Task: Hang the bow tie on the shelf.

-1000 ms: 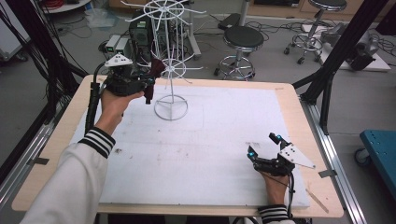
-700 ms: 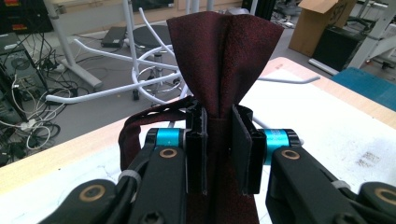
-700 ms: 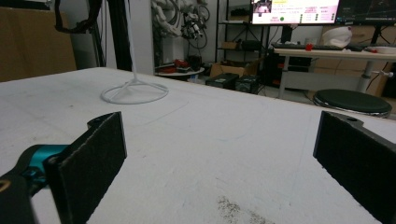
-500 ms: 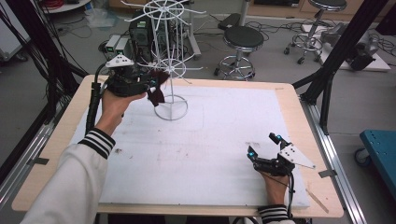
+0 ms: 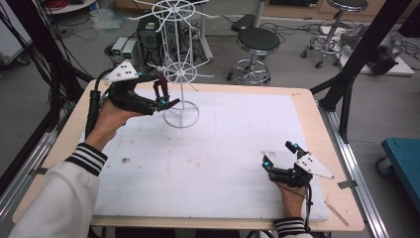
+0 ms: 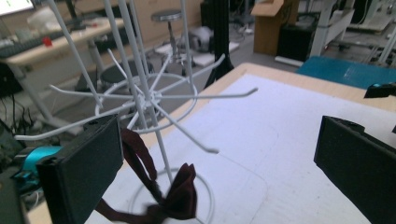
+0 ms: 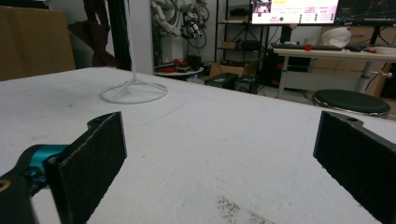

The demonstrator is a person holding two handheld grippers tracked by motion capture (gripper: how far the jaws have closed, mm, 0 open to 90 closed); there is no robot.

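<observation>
We see the left gripper (image 5: pixel 166 98) with jaws spread wide, gripping nothing; the dark red bow tie (image 6: pixel 175 198) hangs by its strap beside the left jaw, close to the white wire rack (image 5: pixel 181 74). The right gripper (image 5: pixel 280 158) rests wide open and empty on the white mat (image 5: pixel 213 153), well apart from the rack.

The dark red bow tie (image 6: pixel 175 198) runs off the bottom edge in the left gripper view, partly behind a black jaw of the left hand-held gripper (image 6: pixel 219 172), and the wire rack (image 5: pixel 179 64) is cut off at the high view's top.
</observation>
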